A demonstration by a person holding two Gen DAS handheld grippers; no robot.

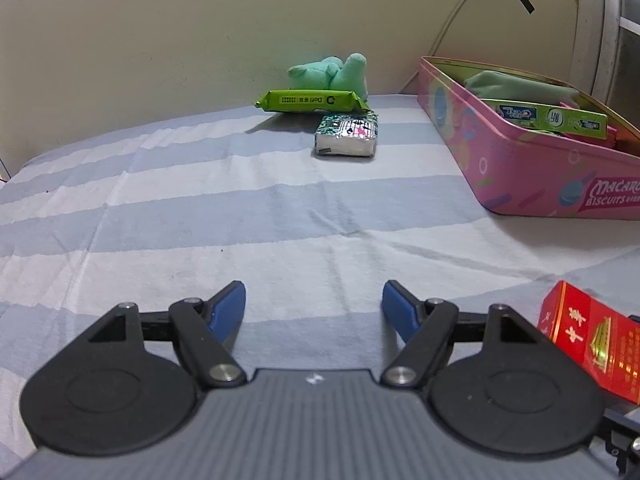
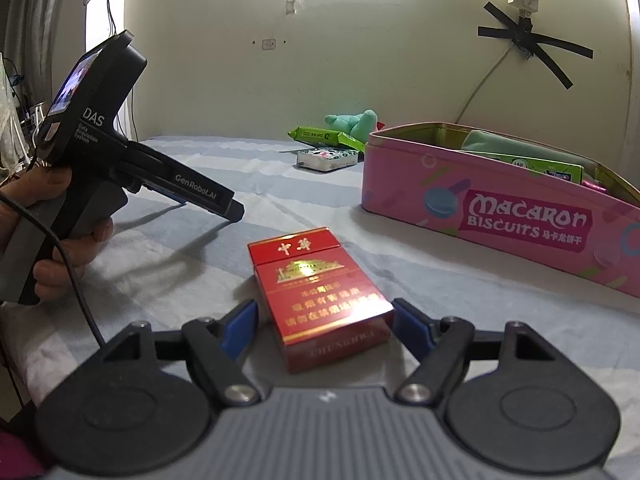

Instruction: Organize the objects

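A red cigarette pack (image 2: 316,292) lies flat on the striped sheet, between the fingers of my right gripper (image 2: 324,312). The blue pads stand just off its sides, so that gripper is open. In the left wrist view the same red pack (image 1: 588,344) sits at the lower right, outside my left gripper (image 1: 314,296), which is open over bare sheet with nothing between its fingers. The left gripper (image 2: 236,212) also shows in the right wrist view, held by a hand. A pink biscuit tin (image 2: 500,216) stands open to the right of the pack.
The pink tin (image 1: 520,176) holds a green cloth and a toothpaste box (image 1: 552,118). By the far wall lie a tissue pack (image 1: 347,136), a green wipes pack (image 1: 312,101) and a green plush toy (image 1: 332,74). A cable hangs down the wall.
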